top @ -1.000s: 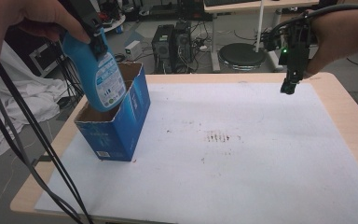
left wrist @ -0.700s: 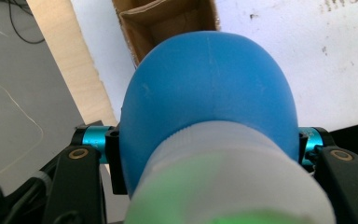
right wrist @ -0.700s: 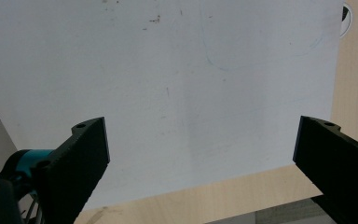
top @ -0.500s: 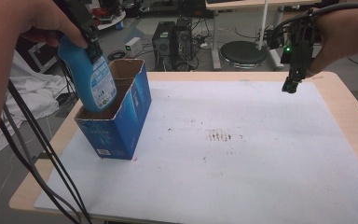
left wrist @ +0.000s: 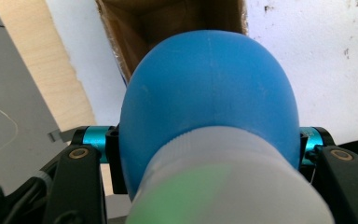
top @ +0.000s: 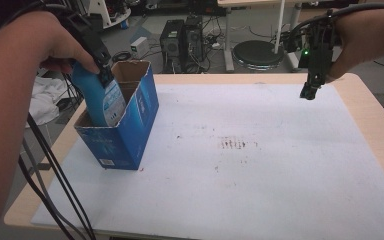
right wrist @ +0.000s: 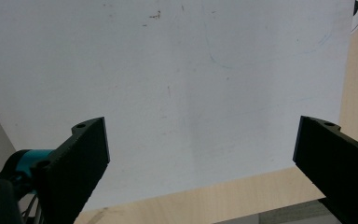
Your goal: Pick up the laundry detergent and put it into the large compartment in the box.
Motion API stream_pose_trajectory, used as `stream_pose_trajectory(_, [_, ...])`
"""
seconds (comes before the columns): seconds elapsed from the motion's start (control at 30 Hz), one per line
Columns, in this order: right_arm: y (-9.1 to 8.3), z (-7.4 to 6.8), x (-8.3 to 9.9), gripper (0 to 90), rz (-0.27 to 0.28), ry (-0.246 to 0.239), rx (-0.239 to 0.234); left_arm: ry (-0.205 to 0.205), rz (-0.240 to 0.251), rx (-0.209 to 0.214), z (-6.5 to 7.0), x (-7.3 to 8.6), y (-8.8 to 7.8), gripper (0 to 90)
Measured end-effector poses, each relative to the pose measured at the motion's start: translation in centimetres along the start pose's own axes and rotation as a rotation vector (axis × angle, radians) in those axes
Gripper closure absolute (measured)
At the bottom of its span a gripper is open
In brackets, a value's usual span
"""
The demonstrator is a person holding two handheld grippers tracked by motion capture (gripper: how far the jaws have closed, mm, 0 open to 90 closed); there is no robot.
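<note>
The left gripper (top: 100,67) was clamped on a blue bottle (top: 102,97), its jaws pressing either side of the bottle's shoulder just under the white cap (left wrist: 228,186), as the left gripper view showed from close up. The bottle hung cap-up and a little tilted, its lower part already inside an open blue carton (top: 122,125) that stood upright near the left edge of a white mat (top: 260,175) on the table (top: 370,115). The upper half and the label stood above the carton's torn rim, so by the look of it the bottle was partly in but not yet seated: it had yet to go to the bottom and be let go. The right gripper (top: 310,90) hung over the far right part of the mat, well apart from the carton, jaws wide apart with nothing between them and bare mat below
</note>
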State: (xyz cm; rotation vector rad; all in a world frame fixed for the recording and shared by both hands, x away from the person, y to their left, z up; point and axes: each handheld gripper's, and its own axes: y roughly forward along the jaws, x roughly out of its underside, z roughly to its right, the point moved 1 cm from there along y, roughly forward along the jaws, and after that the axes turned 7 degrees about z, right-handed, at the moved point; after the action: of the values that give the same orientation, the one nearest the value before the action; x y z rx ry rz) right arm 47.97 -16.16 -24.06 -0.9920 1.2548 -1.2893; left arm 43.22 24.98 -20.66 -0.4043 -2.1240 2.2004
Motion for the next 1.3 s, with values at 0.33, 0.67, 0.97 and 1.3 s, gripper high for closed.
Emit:
stream_pose_trajectory(0.33, [0.2,0.3,0.3,2.5,0.007,0.015,-0.011,0.063,-0.032,0.019,-0.2,-0.2,3.5,39.2])
stream_pose_trajectory(0.67, [0.3,0.2,0.2,2.5,0.002,0.006,-0.01,0.241,-0.047,0.006,0.3,-0.1,6.1,39.2])
stream_pose_trajectory(0.97, [0.3,0.1,0.1,2.6,0.003,0.011,-0.012,0.354,-0.062,0.02,0.3,0.2,8.0,39.1])
stream_pose_trajectory(1.3, [0.3,0.2,0.0,2.6,-0.002,0.009,-0.013,0.405,-0.076,0.033,0.1,0.5,9.2,39.0])
